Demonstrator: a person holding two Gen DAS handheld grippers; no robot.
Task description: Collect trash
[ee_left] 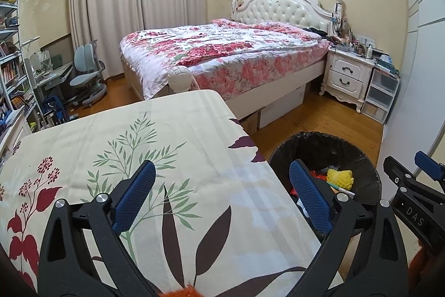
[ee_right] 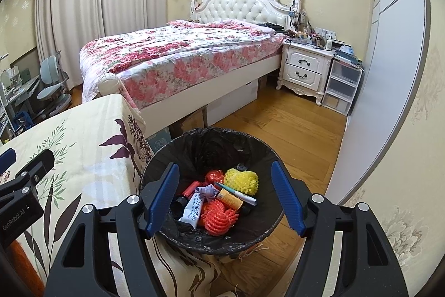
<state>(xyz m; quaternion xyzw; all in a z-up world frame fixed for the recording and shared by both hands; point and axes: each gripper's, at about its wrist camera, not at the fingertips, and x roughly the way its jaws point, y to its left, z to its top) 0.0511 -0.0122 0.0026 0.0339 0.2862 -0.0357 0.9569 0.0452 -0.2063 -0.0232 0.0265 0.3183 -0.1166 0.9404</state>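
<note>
A trash bin (ee_right: 167,157) lined with a black bag stands on the floor beside the table. It holds yellow foam netting (ee_right: 241,180), orange foam netting (ee_right: 218,216), a pen (ee_right: 239,194), a crumpled wrapper (ee_right: 194,208) and other scraps. My right gripper (ee_right: 225,196) is open and empty, directly above the bin. My left gripper (ee_left: 219,196) is open and empty above the table's right edge, with the bin (ee_left: 370,171) just to its right. The right gripper also shows in the left wrist view (ee_left: 417,185).
The table (ee_left: 111,135) has a cream floral cloth. A bed (ee_left: 222,52) with a floral quilt stands behind. A white nightstand (ee_right: 306,68) and plastic drawers (ee_right: 342,88) are at the right wall. A desk chair (ee_left: 89,74) and shelves stand at the left. Wood floor (ee_right: 292,130) surrounds the bin.
</note>
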